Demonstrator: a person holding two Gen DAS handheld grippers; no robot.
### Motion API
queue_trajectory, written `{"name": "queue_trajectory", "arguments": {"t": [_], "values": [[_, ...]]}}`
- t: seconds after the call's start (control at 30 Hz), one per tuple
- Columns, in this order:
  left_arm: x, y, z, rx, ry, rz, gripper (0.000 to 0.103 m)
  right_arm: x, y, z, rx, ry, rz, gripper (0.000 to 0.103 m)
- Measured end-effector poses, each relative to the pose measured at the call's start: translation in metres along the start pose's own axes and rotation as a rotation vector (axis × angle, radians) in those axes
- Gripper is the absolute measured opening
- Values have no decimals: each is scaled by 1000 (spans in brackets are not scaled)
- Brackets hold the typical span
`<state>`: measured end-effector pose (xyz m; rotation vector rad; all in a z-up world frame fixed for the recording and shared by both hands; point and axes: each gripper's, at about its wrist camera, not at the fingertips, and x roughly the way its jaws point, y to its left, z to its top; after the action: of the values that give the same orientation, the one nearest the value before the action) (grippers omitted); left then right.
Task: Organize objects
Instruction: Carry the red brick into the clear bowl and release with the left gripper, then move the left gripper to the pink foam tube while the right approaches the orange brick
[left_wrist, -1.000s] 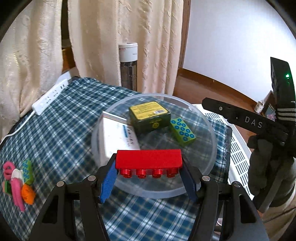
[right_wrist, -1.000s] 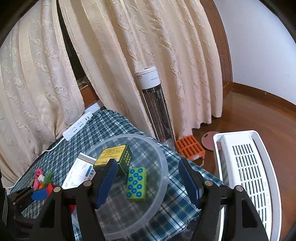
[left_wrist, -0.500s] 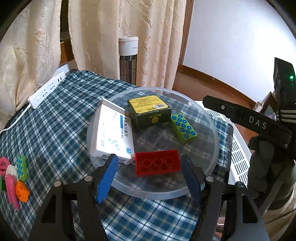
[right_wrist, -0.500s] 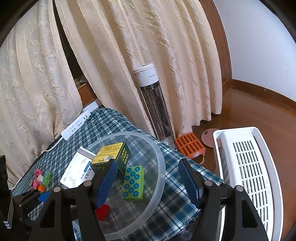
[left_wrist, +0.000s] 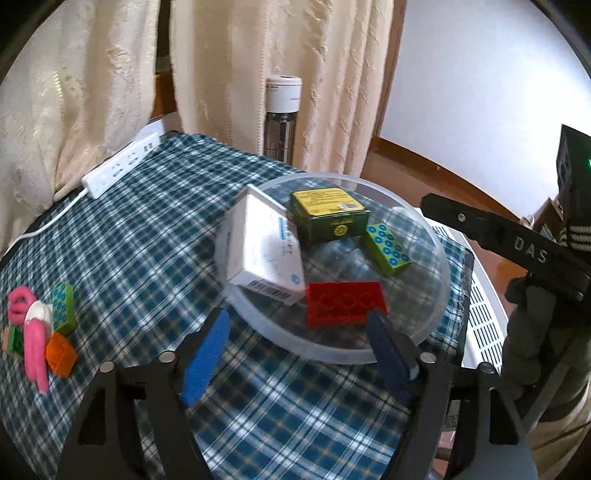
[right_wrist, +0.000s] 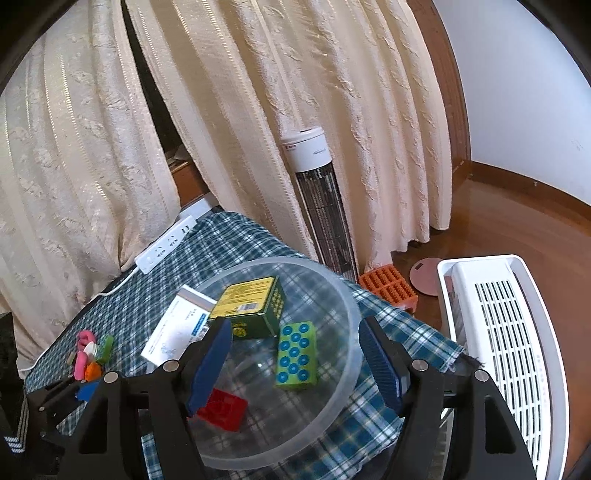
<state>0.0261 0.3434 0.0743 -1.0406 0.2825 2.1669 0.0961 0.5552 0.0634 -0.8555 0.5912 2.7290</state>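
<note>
- Two grippers are being kept empty: left gripper (left_wrist: 295, 350) jaws are being opened; right gripper (right_wrist: 295, 362) likewise.
- Remaining toy pile (left_wrist: 40, 328) is being left far left of the bowl (left_wrist: 439, 258), nearer the left gripper.

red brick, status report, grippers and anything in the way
Left gripper empty, jaws opening. Right gripper empty, opening. Red brick flat in clear bowl. White box leans beside it.

Long cream curtains (right_wrist: 258, 110) hang at the back. A tall heater (right_wrist: 321, 199) with a white top stands in front of them. A white power strip (left_wrist: 122, 166) lies at the edge of a blue checked cloth (left_wrist: 147, 240). On the brown floor (right_wrist: 517, 214) are an orange ridged block (right_wrist: 388, 288), a round pink scale (right_wrist: 424, 277) and a white slotted box (right_wrist: 506, 332).
</note>
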Motion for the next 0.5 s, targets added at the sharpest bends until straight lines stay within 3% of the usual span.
{"name": "queue_trajectory", "arguments": {"t": [0.5], "values": [[-31,53,-23,-94,-30,118,79,-4,47,-13,-61,24,63,76]]}}
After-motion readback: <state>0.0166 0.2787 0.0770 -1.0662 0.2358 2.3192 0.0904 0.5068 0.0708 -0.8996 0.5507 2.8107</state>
